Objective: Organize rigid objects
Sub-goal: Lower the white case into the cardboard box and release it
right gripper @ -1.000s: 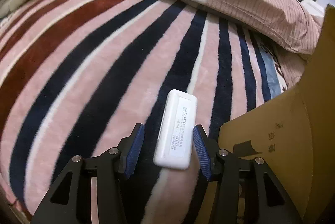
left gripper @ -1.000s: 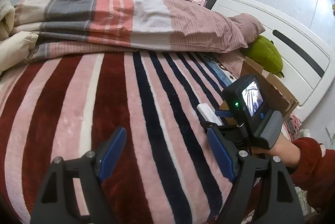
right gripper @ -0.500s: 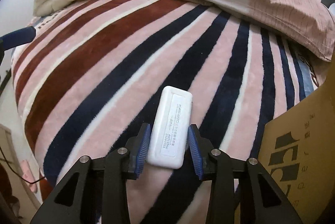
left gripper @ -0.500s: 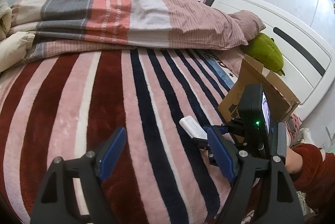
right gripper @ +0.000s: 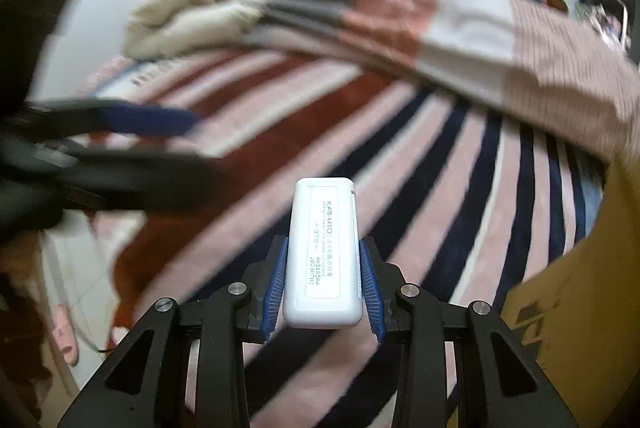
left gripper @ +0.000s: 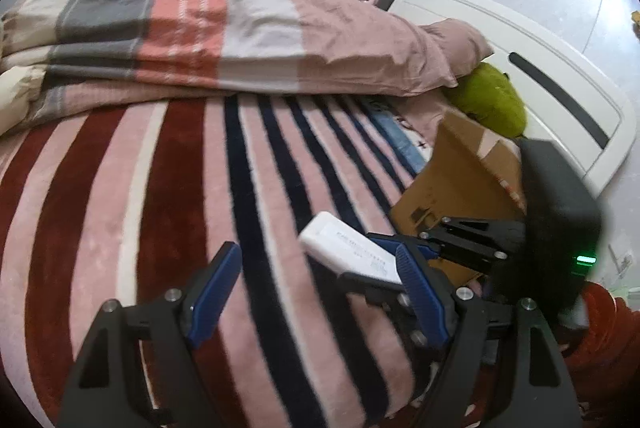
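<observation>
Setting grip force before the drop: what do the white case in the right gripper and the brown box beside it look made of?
White case: looks like hard plastic, smooth with a slight sheen, rounded molded corners and a printed label. It keeps its shape between the right gripper's blue pads. Brown box: looks like cardboard, matte tan, with a creased flap and black printing.

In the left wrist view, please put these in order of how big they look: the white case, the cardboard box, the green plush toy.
1. Cardboard box, largest, though partly hidden.
2. Green plush toy; it lies farther away, so its true size is unsure.
3. White case, smallest, held by the right tool.
</observation>
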The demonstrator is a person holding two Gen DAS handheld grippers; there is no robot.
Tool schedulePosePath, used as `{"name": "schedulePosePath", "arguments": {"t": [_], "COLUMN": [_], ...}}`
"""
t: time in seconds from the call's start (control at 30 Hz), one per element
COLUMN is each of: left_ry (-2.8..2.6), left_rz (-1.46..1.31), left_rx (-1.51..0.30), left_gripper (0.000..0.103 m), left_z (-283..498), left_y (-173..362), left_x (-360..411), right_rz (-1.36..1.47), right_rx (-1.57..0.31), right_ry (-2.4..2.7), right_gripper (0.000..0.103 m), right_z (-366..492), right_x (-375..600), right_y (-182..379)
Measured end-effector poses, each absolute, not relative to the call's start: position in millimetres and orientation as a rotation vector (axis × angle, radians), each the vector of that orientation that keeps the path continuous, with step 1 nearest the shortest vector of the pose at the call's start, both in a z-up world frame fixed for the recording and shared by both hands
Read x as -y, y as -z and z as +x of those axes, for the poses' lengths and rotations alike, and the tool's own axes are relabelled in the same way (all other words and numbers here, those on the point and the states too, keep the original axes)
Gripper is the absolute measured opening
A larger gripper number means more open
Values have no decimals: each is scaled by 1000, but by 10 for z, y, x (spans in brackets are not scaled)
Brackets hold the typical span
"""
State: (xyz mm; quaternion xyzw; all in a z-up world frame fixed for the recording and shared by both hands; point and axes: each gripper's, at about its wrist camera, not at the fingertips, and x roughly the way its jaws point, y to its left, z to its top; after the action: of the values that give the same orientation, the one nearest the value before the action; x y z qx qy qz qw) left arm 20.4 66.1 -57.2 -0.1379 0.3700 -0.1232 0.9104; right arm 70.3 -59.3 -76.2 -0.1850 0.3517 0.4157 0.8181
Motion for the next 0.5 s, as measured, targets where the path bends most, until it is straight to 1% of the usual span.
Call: {"name": "schedulePosePath", "arguments": {"t": [0.17,0.2,0.23,0.33,0.43,0.5], "left_ry": [354,374,395,430,454,472], "left_rz": [-320,-317,-316,-302,-272,-238], "left_rx": [-712,-699,-693,-686,-682,-695], "left_gripper": [76,71,63,49,43,43], "left_z": [267,286,313,432,560,672], "left_y": [307,239,182,39,-62,-109], "left_x": [-478,-412,-347,-124,105,317], "right_rz": [-360,-351,-337,-315,-277,-256], "right_rx": [-645,-635,-621,-594,-596,-602], "right_ry": [-939,-939,-938,-915,-885,-862], "right_gripper": [31,31,31,31,31,31], "right_z": [513,508,510,565,675,733], "right_x": [772,819,906,1130,1410,1582], "right_y": [281,223,147,26,-28,-41]}}
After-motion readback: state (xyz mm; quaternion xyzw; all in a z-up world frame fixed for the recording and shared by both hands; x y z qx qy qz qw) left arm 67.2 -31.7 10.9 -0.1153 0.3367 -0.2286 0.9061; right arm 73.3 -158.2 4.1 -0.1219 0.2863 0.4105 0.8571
